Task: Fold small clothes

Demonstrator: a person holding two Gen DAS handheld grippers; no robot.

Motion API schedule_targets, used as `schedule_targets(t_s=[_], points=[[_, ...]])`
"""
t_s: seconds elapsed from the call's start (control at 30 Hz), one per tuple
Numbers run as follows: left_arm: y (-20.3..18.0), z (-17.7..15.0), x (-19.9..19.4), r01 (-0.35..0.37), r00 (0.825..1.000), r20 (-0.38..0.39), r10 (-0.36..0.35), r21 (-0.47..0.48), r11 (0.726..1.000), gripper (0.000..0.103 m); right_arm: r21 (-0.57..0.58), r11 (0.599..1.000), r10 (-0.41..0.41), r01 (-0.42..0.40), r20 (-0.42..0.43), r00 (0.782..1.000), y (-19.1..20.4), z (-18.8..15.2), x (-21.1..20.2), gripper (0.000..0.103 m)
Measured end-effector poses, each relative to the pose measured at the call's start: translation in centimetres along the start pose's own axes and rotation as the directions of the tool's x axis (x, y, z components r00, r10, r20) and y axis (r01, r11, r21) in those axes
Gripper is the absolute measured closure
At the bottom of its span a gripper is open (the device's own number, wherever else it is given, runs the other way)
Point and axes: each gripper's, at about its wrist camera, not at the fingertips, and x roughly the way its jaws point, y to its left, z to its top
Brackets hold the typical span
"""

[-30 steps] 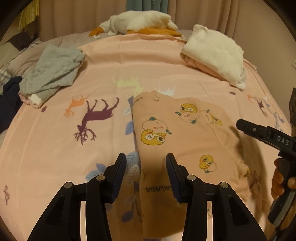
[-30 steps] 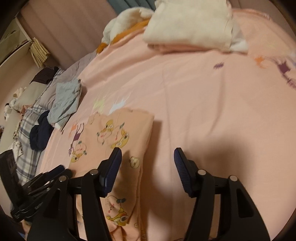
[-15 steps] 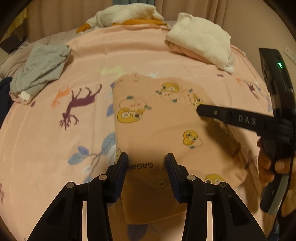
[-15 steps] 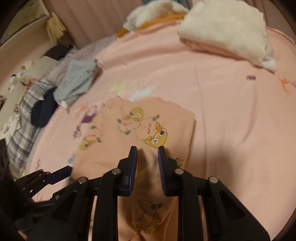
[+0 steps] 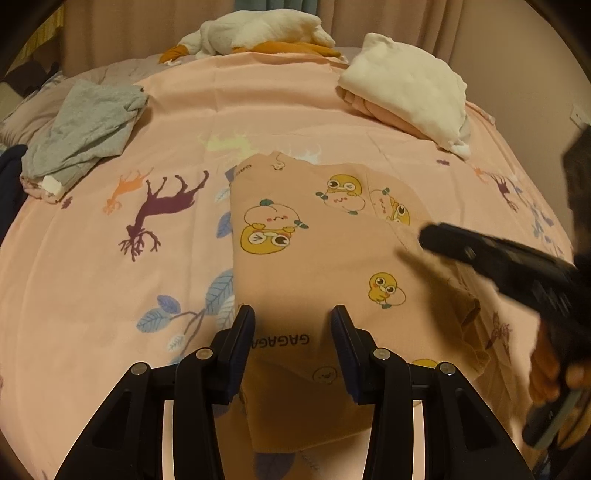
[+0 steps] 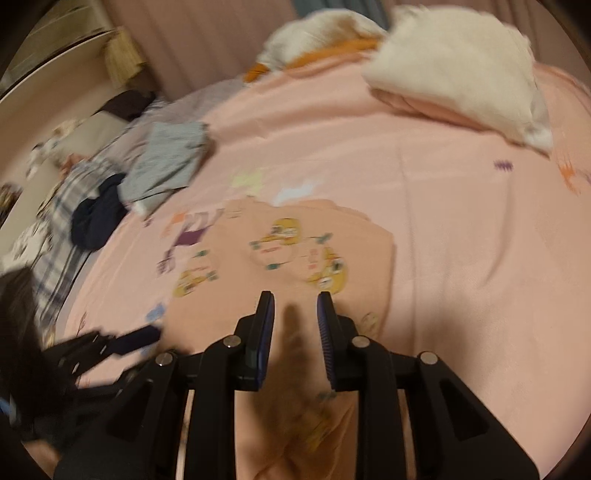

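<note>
I have the bed (image 5: 110, 288) filling both views, its pink sheet printed with deer silhouettes and blue leaves. Across its far side I see a white plush toy (image 5: 258, 29) with orange parts, a folded cream blanket (image 5: 406, 85) on a pink layer, and a crumpled grey garment (image 5: 88, 125) to the left, with a dark navy item (image 6: 98, 218) beside it.

The small peach garment (image 5: 332, 258) lies flat on the bed in front of me, printed with yellow cartoon ducks. Near its close edge I can read "GAGAGA", upside down from the left wrist view and partly hidden by a finger; a smaller printed word at its far corner is too small to read.

My left tool (image 5: 291, 343) is released, its fingers spread wide, one on each side of the garment's near part, gripping nothing. My right tool (image 6: 295, 328) hangs over the garment's right side with its fingers narrowly parted; the right wrist view is blurred, and I cannot tell whether cloth is pinched between them. The lettering on its side is also too blurred to read.
</note>
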Motion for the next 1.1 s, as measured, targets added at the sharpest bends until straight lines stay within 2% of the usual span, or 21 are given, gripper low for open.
schedule_targets(t_s=[0.17,0.33,0.53,0.73,0.93,1.1], points=[[-0.1,0.0,0.3,-0.008,1.000,-0.006,0.008,0.004,1.000,0.060,-0.097,0.994,0.036,-0.040,-0.040,0.999,1.6,-2.0,-0.4,0.078],[0.1,-0.3,0.5,-0.019,1.000,-0.013,0.019,0.007,1.000,0.060,-0.153,0.988,-0.022,0.007,-0.100,0.995,1.9,-3.9,0.9,0.083],[0.6,-1.0,0.1,-0.014,1.000,-0.010,0.014,-0.001,1.000,0.060,-0.133,0.991,-0.015,0.002,-0.099,0.995,1.3,-3.9,0.4,0.083],[1.0,-1.9,-0.4,0.004,1.000,-0.023,-0.004,-0.012,1.000,0.060,-0.071,0.996,0.051,-0.057,-0.079,0.996,0.9,-4.2,-1.0,0.075],[1.0,-2.8,0.2,0.002,0.999,-0.043,-0.002,-0.007,1.000,0.060,-0.107,0.994,-0.002,-0.009,-0.103,0.995,1.1,-5.2,-0.4,0.080],[1.3,-2.9,0.2,0.009,0.999,-0.046,-0.010,-0.017,1.000,0.060,-0.069,0.997,0.017,-0.025,-0.113,0.993,-0.1,-5.4,-0.3,0.086]])
